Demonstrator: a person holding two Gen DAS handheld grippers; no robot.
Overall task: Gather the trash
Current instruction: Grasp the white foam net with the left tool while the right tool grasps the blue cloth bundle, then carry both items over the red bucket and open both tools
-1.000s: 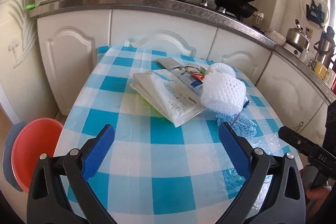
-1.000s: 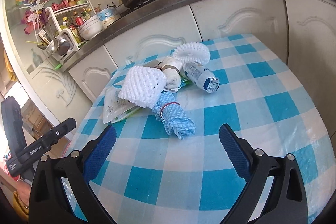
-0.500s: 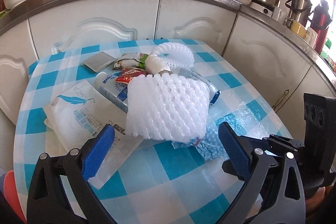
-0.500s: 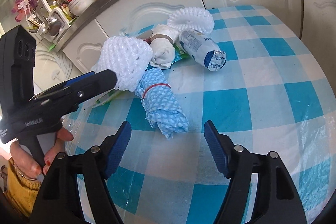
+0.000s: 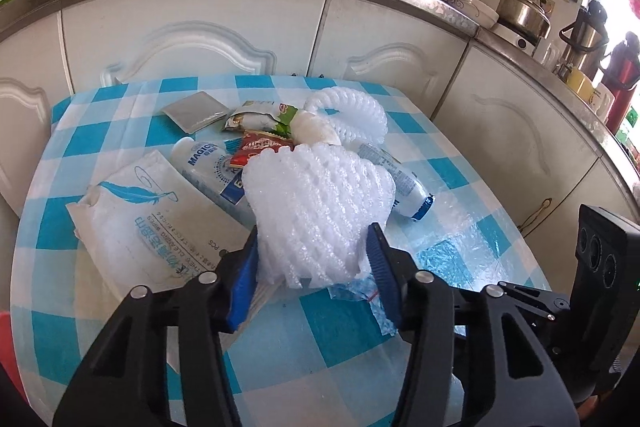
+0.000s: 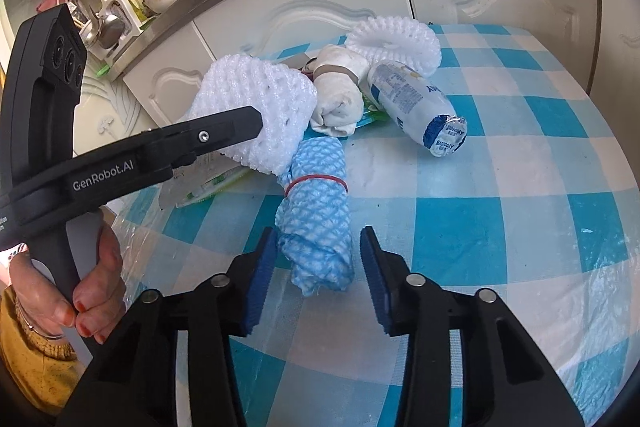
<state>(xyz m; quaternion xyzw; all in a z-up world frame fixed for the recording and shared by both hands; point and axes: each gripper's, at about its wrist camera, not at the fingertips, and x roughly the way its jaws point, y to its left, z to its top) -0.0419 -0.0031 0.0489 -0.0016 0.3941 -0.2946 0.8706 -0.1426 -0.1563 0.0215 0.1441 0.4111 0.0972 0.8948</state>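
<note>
A pile of trash lies on the blue-checked table (image 5: 320, 367). My left gripper (image 5: 314, 267) has its blue pads against both sides of a white foam fruit net (image 5: 320, 211); the net also shows in the right wrist view (image 6: 256, 107) with the left gripper's finger (image 6: 224, 131) against it. My right gripper (image 6: 316, 275) straddles the near end of a rolled blue cloth (image 6: 316, 211) bound by a red rubber band; its jaws stand partly closed with gaps to the cloth. The cloth is mostly hidden under the net in the left wrist view.
Around the net lie a wet-wipes pack (image 5: 152, 235), a white tube (image 6: 416, 107), a rolled white rag (image 6: 340, 95), a second foam net ring (image 5: 352, 111), snack wrappers (image 5: 260, 143) and a grey sachet (image 5: 196, 111). White cabinets (image 5: 200, 27) and a cluttered counter stand behind the table.
Both grippers moved forward into the pile and narrowed. The left closed onto the white foam net; the right came down around the end of the blue cloth roll.
</note>
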